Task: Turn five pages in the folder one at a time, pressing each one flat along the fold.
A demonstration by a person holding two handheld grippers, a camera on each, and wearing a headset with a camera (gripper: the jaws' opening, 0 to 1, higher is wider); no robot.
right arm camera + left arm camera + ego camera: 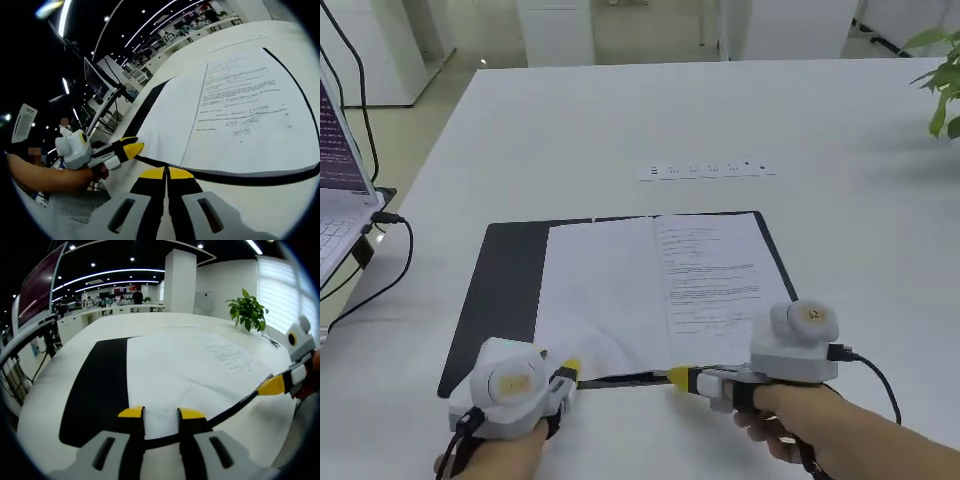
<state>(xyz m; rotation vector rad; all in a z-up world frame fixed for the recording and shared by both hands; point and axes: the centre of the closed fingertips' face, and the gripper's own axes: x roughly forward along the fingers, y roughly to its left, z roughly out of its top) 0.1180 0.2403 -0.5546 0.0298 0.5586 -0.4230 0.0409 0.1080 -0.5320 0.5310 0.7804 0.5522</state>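
An open folder (505, 290) with a black cover is lying flat on a white table (620, 110). Its blank sheet (605, 290) is spreading across the folder's middle, and a printed page (715, 275) is facing up on the folder's right half. The left gripper (570, 371) is resting at the folder's near edge, toward its left half. Its yellow-tipped jaws are standing a narrow gap apart, with the blank sheet showing between them in the left gripper view. The right gripper (677, 378) is sitting at the same near edge, just below the printed page. Its jaws are pressing together tip to tip, clamping nothing that can be seen. The two grippers are pointing toward each other along that edge, close but apart. A hand (800, 425) is holding the right gripper. The blank sheet is showing faint rumples near the left gripper. A power strip (708, 170) is lying beyond the folder's far edge. A laptop (335, 190) is sitting open well to the folder's left, its black cable (390, 280) trailing between them. A plant (942, 85) is leaning in far to the folder's right.
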